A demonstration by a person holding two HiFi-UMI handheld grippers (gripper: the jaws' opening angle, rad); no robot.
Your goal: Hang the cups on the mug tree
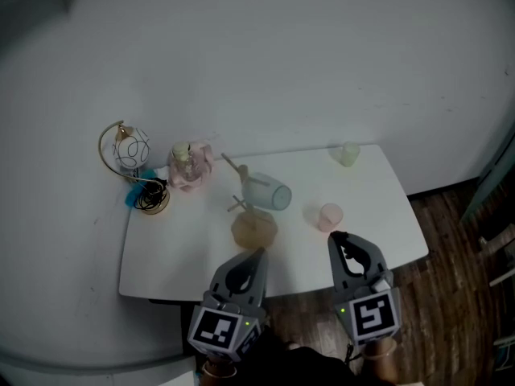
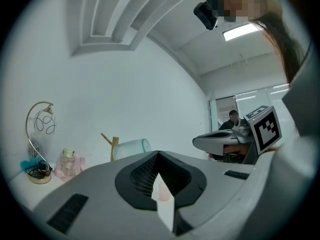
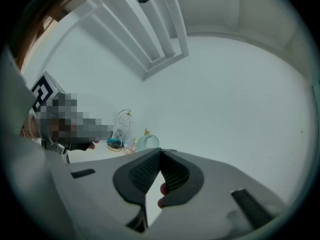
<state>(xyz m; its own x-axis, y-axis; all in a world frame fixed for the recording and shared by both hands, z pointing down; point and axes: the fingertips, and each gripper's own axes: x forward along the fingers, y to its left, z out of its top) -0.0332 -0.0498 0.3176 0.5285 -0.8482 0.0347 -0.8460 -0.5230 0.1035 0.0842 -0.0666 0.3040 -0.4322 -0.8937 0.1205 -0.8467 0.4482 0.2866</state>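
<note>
The wooden mug tree (image 1: 238, 175) stands on its round base (image 1: 253, 228) mid-table, with a pale blue cup (image 1: 269, 194) hung on one peg. A pink cup (image 1: 329, 215) stands upright on the white table (image 1: 177, 248) right of the tree, and a pale green cup (image 1: 348, 153) stands at the far right corner. My left gripper (image 1: 259, 251) hovers shut and empty just in front of the base. My right gripper (image 1: 335, 236) is shut and empty, just in front of the pink cup. The left gripper view shows the blue cup (image 2: 129, 148) beyond the closed jaws.
A gold arc lamp (image 1: 129, 153) with a black cord and a pink bottle (image 1: 189, 166) stand at the table's far left. A white wall rises behind the table. Dark wood floor (image 1: 451, 215) lies to the right. A person (image 2: 232, 118) sits far off in the left gripper view.
</note>
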